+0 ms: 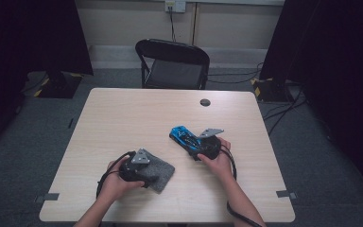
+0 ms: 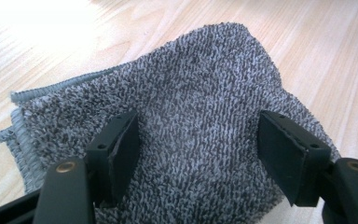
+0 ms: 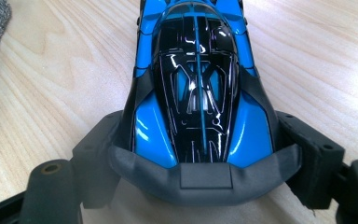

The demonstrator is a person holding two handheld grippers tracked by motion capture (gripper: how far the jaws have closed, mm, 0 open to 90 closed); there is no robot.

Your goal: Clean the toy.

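The left gripper [image 1: 144,171] hid the near-left part of the grey cloth [image 2: 191,121], jaws apart over it. The right gripper [image 1: 199,147], angled far-left, clamped the rear of the blue toy car [image 3: 196,88] at table centre, its nose cut off.

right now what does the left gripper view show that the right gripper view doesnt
Left gripper view: the folded grey terry cloth lies spread on the table, and the left gripper hangs over it with its jaws wide apart.

Right gripper view: the glossy blue and black toy race car sits between the jaws of the right gripper, which stand against its sides near the dark rear bumper.

Both: the light wooden table, and the cloth, cut off at the right gripper view's upper left corner.
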